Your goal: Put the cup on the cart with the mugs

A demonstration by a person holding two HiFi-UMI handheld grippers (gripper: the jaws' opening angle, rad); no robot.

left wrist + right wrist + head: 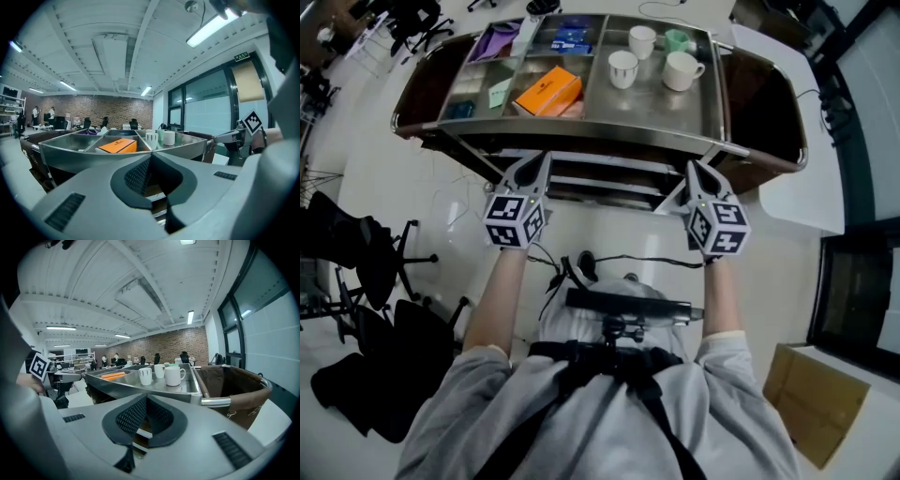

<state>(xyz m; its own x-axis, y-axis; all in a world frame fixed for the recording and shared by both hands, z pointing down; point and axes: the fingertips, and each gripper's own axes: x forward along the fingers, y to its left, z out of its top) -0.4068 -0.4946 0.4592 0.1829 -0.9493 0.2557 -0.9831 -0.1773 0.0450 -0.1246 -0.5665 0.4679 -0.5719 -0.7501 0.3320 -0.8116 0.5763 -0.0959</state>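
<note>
Left gripper [534,167]: jaws closed together, nothing held, tip just short of the cart [581,129] front rim.
Right gripper [697,172]: jaws likewise pressed together, empty, near the same rim.

Task item: the striped cup [622,68], likely the cup meant, stands upright in the cart's right-hand compartment among the other drinkware; placement appears done.

Hazards, judged:
- Either gripper nudging the rim could jolt the cart and tip or knock the close-standing vessels.
- Closed jaws cannot take anything up without opening first.

Count:
- Grippers, two.
- Drinkware, four: the striped cup, white cup [642,40], green cup [678,39] and handled white mug [682,70].
- Orange box [548,91], one, in the middle compartment.
</note>
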